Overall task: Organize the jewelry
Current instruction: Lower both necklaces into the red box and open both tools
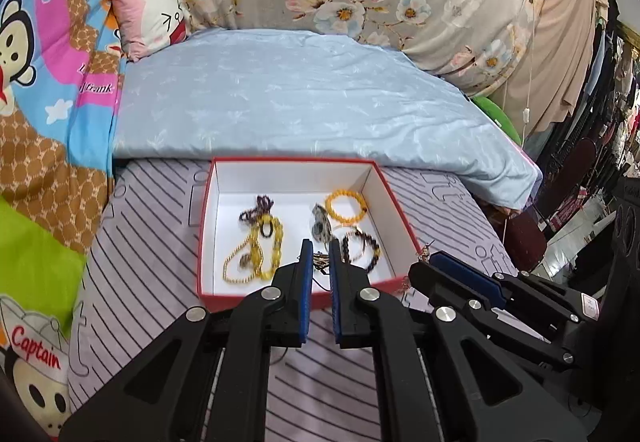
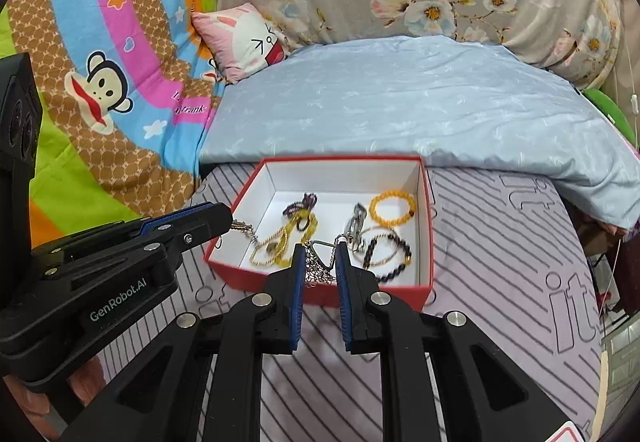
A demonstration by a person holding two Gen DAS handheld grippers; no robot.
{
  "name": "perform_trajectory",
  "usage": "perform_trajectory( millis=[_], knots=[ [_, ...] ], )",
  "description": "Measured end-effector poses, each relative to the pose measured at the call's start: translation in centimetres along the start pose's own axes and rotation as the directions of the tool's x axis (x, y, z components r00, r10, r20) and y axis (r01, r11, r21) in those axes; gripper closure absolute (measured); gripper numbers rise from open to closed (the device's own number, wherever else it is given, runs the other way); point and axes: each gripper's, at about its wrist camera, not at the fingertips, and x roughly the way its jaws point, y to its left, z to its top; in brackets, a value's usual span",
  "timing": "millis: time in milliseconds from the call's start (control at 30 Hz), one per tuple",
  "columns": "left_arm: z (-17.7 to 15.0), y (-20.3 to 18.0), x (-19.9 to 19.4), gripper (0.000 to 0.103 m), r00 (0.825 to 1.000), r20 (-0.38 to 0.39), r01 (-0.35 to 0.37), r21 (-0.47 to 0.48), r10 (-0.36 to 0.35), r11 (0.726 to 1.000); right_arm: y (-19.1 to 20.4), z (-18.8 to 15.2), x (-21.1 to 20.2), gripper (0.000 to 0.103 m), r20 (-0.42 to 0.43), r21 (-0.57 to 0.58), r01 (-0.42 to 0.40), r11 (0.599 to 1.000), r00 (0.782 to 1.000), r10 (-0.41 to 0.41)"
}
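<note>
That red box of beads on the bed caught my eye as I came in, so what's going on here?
A person with a gripper in each hand is sorting jewelry. The left gripper and the right gripper each pinch an end of one silver chain necklace, holding it over the near edge of the red box. The box already holds a yellow bead bracelet, a dark bead bracelet and a tangled yellow necklace.
</note>
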Motion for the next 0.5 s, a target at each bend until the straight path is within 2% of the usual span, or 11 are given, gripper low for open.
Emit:
perform_trajectory(
  millis=[200,500],
  knots=[
    [2.5,0.4,1.7,0.096,1.000,0.022,-0.009,0.000,0.009,1.000,-0.7,2.2,1.9,0.089,0.012,0.004,0.007,1.000,1.000,-0.007],
    [4.0,1.2,5.3,0.096,1.000,0.003,-0.018,-0.002,0.018,1.000,-1.8,3.2,5.9,0.089,-0.022,0.021,0.006,1.000,1.000,-0.005]
  ],
)
